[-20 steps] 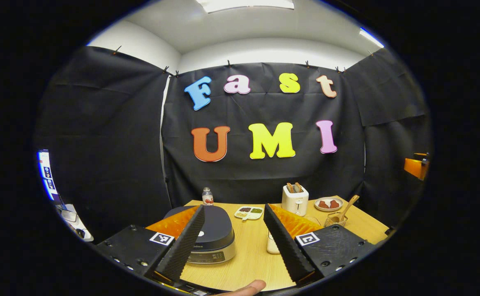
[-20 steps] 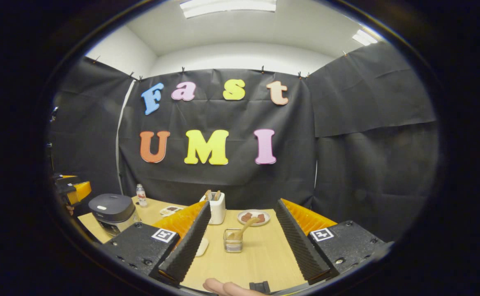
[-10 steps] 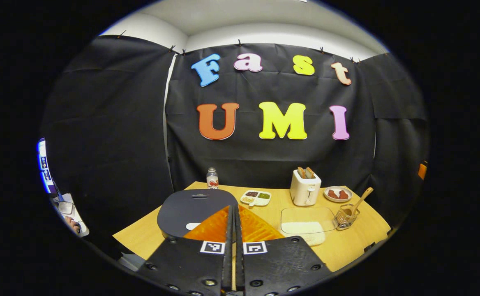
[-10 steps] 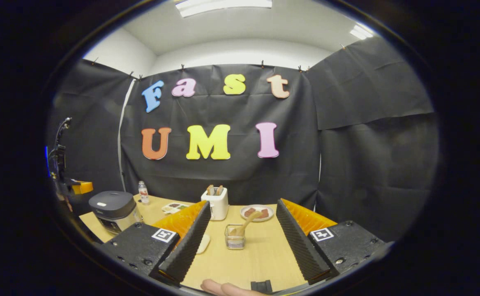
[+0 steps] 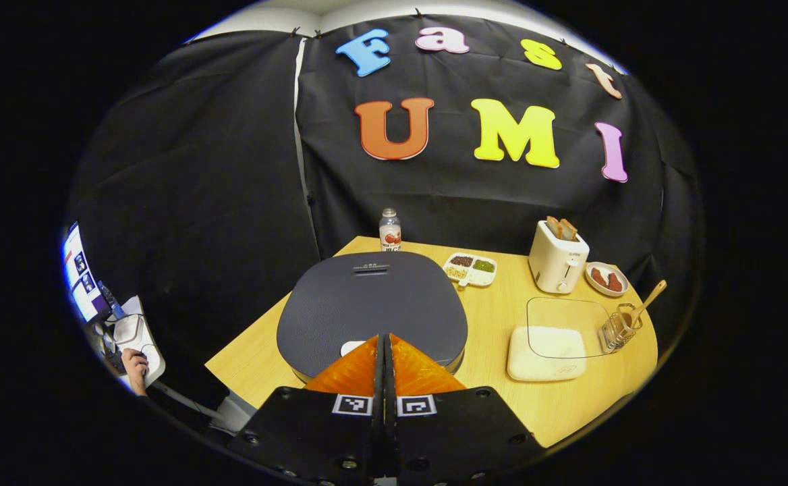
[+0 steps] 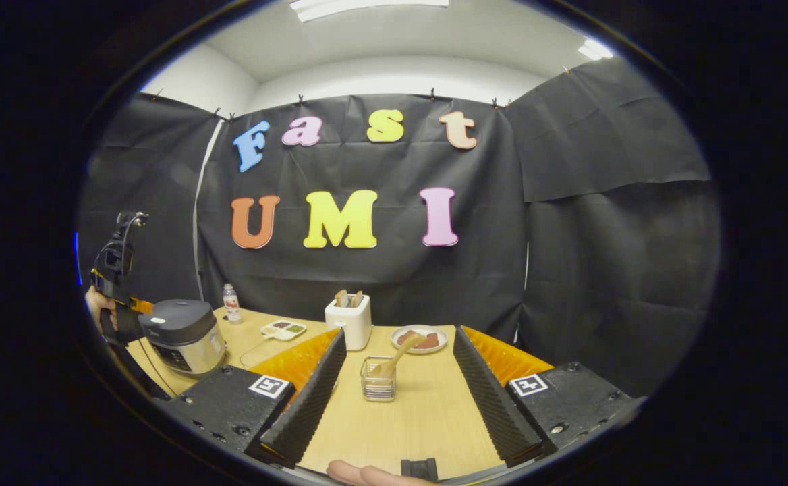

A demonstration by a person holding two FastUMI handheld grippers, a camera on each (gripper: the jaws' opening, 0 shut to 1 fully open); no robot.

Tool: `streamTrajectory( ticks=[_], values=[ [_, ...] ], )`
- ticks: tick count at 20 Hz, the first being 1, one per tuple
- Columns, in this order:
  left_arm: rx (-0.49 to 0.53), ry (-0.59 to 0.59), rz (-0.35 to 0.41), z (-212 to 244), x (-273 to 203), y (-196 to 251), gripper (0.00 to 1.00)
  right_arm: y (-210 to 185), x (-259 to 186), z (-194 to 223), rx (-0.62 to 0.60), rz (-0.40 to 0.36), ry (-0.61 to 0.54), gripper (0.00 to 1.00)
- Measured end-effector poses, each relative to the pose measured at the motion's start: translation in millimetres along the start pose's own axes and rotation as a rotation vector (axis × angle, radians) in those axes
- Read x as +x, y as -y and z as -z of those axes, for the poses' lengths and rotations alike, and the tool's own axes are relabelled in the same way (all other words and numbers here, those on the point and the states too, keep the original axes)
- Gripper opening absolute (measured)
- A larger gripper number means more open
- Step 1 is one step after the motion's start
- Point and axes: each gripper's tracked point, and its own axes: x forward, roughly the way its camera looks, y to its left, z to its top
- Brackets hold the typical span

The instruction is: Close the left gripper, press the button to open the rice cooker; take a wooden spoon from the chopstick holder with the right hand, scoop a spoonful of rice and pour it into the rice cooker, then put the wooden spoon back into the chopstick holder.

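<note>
Currently the left tongs (image 5: 384,344) are seen pressed together with nothing between them, poised over the near edge of the cooker (image 5: 372,307), whose lid is down; the pale button (image 5: 351,347) is partly hidden behind the tips, so contact cannot be told. A miss is judged likely if the tips are brought down beside the button, onto the lid, since the target is small and masked by the tongs themselves. A push angled forward could also slide the cooker along the counter (image 5: 495,317) instead of releasing the latch. The right tongs (image 6: 399,378) are held wide and bare, near the counter's front, aimed at the holder (image 6: 378,387) with the spoon (image 6: 399,357) leaning in it. The holder looks light, so it could be tipped if the slanted handle is dragged sideways. The rice dish (image 5: 546,351) lies just beside the holder and could be knocked.
</note>
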Motion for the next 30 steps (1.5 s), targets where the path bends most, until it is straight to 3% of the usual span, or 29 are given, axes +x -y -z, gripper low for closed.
streamTrajectory(
  ticks=[13,20,26,28,30],
  values=[
    [0.043,-0.044,-0.030,23,26,-2,0.00,-13,6,23,-0.009,-0.040,-0.017,0.98],
    [-0.061,-0.049,0.048,24,27,-1,0.01,-32,4,29,-0.022,-0.059,-0.044,0.98],
    [-0.062,-0.045,0.032,21,24,-3,0.01,-37,-16,18,-0.055,-0.051,-0.032,0.98],
    [-0.104,-0.025,0.047,13,11,-1,0.00,-38,-25,10,-0.074,-0.049,-0.010,1.00],
    [-0.129,0.069,0.049,-12,-12,-2,0.00,-37,-31,6,-0.093,-0.046,0.004,0.98]
  ],
)
